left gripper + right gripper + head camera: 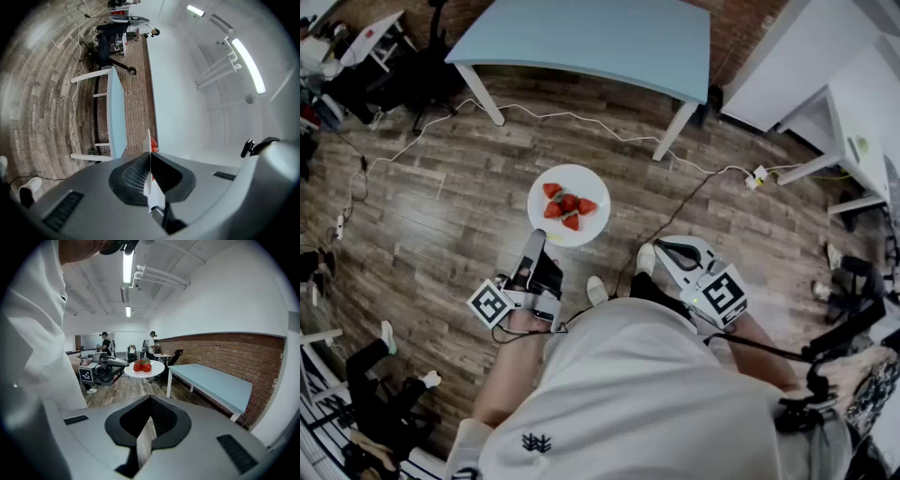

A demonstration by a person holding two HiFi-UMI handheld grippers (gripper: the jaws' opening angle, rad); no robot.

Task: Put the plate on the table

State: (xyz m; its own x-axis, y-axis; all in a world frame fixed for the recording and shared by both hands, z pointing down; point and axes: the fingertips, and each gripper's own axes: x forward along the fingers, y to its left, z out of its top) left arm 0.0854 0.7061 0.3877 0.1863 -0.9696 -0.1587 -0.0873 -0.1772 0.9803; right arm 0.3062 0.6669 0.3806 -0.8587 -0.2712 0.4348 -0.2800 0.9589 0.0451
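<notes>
A round white plate [585, 185] carrying several strawberries [567, 206] hangs level above the wooden floor, short of the light-blue table [591, 37]. My left gripper [534, 246] is shut on the plate's near rim. In the left gripper view the plate [149, 154] shows edge-on as a thin white line between the jaws of the left gripper [150, 176]. My right gripper [661, 247] is held to the right of the plate, shut and holding nothing. The right gripper view shows the right gripper [149, 420], the plate [154, 370] and the table [211, 383] beyond.
A white cable [572, 117] snakes over the floor by the table legs. White desks [853, 103] stand at the right, chairs and clutter [356, 56] at the far left. The person's shoes [597, 290] are below the plate. People [105, 344] stand in the distance.
</notes>
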